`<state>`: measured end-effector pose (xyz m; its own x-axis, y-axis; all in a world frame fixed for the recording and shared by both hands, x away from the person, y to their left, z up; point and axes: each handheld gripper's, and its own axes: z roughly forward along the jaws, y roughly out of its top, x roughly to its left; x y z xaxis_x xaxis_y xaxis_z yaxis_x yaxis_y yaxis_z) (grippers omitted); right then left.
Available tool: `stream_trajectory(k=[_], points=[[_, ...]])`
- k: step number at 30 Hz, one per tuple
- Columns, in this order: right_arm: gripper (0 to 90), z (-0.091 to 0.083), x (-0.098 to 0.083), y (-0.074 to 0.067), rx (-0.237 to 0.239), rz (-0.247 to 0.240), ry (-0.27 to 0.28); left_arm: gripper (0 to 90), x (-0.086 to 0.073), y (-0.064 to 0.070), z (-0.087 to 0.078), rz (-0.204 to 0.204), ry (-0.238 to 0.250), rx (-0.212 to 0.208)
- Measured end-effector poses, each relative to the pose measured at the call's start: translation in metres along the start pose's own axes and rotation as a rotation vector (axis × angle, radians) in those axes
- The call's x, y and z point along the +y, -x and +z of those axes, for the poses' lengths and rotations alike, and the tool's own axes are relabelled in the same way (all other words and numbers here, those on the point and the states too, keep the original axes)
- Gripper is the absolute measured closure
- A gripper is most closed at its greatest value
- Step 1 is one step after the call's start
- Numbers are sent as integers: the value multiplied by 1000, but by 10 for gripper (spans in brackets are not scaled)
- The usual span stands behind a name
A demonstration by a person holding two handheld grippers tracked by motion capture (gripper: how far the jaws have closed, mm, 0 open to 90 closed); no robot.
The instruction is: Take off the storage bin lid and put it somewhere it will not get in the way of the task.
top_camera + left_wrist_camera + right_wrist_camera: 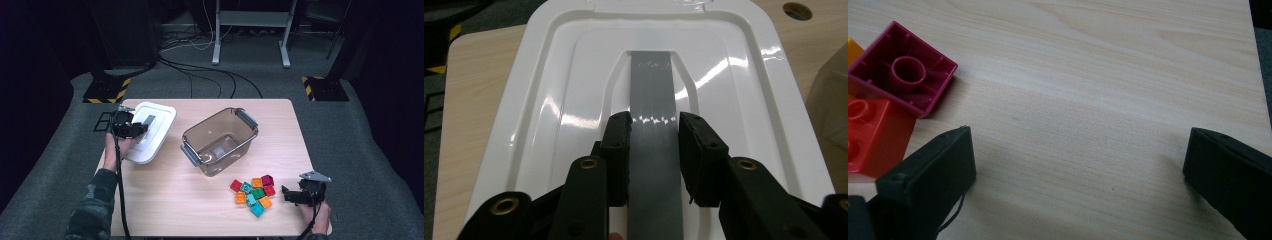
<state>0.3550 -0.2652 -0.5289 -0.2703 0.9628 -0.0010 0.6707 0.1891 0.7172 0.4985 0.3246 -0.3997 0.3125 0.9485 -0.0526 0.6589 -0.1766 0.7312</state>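
A: What step is this?

B: The lid work, I'd say. The left gripper (654,125) has its jaws clamped on the grey handle strip (651,85) that runs down the middle of the white lid (549,100). In the high view that lid (157,127) lies near the table's (165,205) far left corner, partly over the left edge, well apart from the clear container (220,140).

A: So the box stands open?

B: Yes, open and apparently empty, near the middle of the table towards the far edge, with grey latches (246,118) at both ends.

A: And the right gripper?

B: The right gripper (1078,170) has its jaws wide apart with only bare tabletop between them. It sits by the near right corner, just beside the toy bricks (253,192). A magenta brick (903,67) lies upside down, touching a red brick (870,135) at the left of its view.

A: What does the next move call for?

B: My judgement: either the lid is being set aside, so the left jaws release and pull back along the strip, or it is being lifted, and then it must stay level. After that the bricks likely go into the container one at a time, the right jaws straddling a single brick at the edge of the pile.

A: Any writing?

B: There is a faint embossed mark near the far end of the strip, too small and glary to read. No label shows elsewhere.
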Motion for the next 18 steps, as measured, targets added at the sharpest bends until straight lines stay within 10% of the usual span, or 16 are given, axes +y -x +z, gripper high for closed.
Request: stream_trajectory(k=[18], points=[[0, 0, 0, 0, -1, 1, 1, 664, -32, -15, 32, -88, -68, 30]])
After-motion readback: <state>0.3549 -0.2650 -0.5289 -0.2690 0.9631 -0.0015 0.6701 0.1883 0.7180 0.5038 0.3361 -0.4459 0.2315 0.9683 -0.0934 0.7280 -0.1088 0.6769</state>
